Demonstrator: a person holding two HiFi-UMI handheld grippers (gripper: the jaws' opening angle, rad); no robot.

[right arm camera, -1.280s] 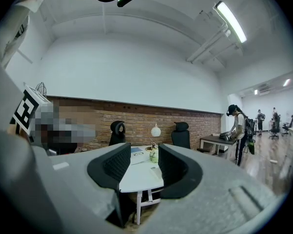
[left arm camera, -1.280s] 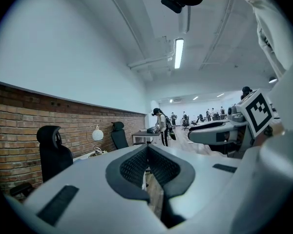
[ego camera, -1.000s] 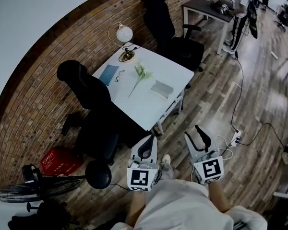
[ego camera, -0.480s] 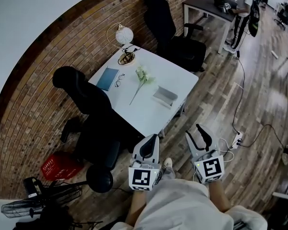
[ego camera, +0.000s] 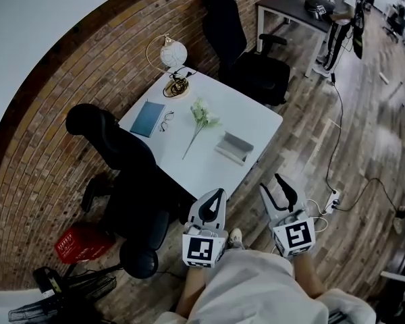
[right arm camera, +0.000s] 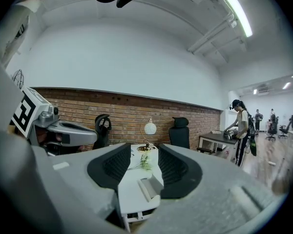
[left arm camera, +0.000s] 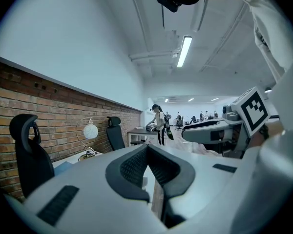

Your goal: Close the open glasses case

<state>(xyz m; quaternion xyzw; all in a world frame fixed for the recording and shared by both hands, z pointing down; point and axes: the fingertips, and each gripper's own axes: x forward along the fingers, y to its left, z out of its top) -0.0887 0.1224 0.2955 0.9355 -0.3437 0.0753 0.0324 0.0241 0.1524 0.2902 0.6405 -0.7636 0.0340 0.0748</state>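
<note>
Head view: the open glasses case (ego camera: 233,147) lies just right of centre of the frame, on the right part of the white table (ego camera: 206,171), beside a flower stem (ego camera: 201,115). Both tools hang low in the frame, well apart from the table, the left gripper (ego camera: 214,198) with its jaws together and the right gripper (ego camera: 281,189) with its jaws spread. Left gripper view: the black pads of the left gripper (left arm camera: 147,149) meet at the tip with nothing between them, and the case cannot be made out here. Right gripper view: the right gripper (right arm camera: 144,154) has its jaws apart and empty, and the case (right arm camera: 149,187) shows through the gap at lower centre, its lid raised, near the table's front edge. The case looks like a small, stiff hinged shell, probably light and liable to skid on the smooth top. The sensible hold is a push on the lid's free edge, away from the hinge, with the other tool steadying the base.
</note>
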